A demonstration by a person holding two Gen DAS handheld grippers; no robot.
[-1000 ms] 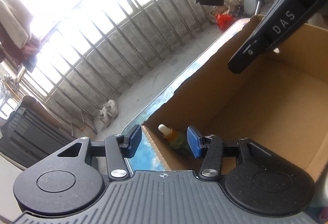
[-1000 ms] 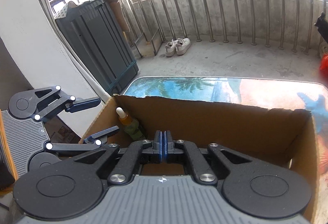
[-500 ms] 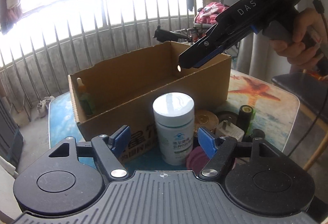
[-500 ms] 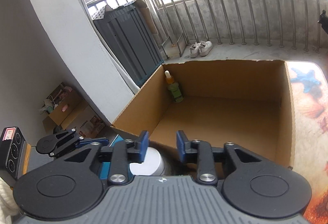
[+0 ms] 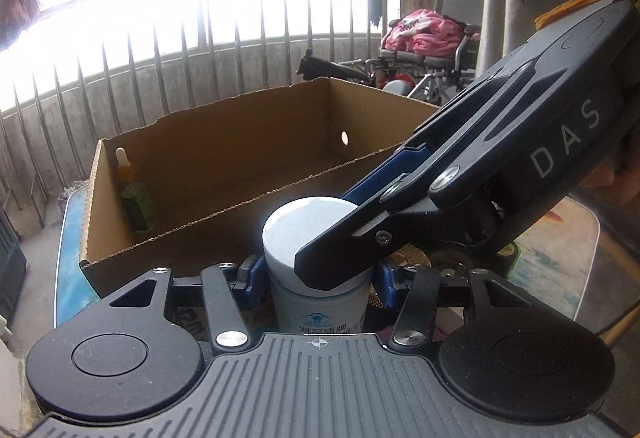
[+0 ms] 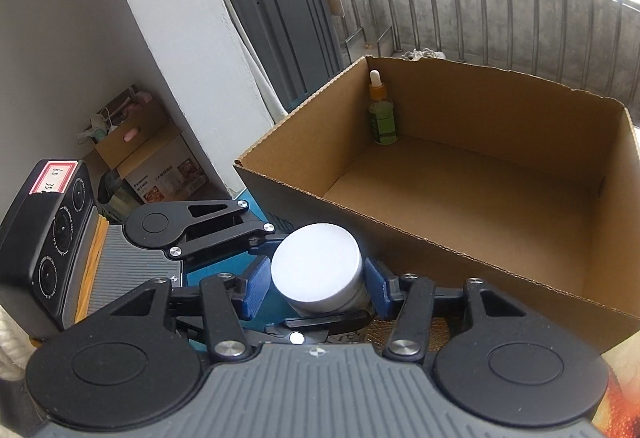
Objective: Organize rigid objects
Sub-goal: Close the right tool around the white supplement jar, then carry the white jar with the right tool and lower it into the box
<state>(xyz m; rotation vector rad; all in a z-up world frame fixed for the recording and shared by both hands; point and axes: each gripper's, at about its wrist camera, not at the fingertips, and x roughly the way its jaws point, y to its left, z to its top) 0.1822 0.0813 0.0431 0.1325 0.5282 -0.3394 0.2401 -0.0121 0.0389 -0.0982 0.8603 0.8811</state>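
A white jar with a flat white lid stands on the table just in front of an open cardboard box. My left gripper has the jar between its blue pads; its jaws are closing and the pads touch the jar's sides. My right gripper straddles the same jar crosswise, with its pads apart and a thin gap at the left pad. In the left wrist view one of the right gripper's fingers crosses the jar's front. A dropper bottle stands upright in the far left corner of the box.
The table has a printed beach top. Small items, among them a gold disc and a dark green cylinder, lie to the right behind my right gripper. A railing, a wheelchair with pink cloth, a grey cabinet and floor boxes surround the table.
Both grippers drew back from over the box and came down on the white jar. The right gripper, shut a second ago, has opened. The left pads closed in around the jar.
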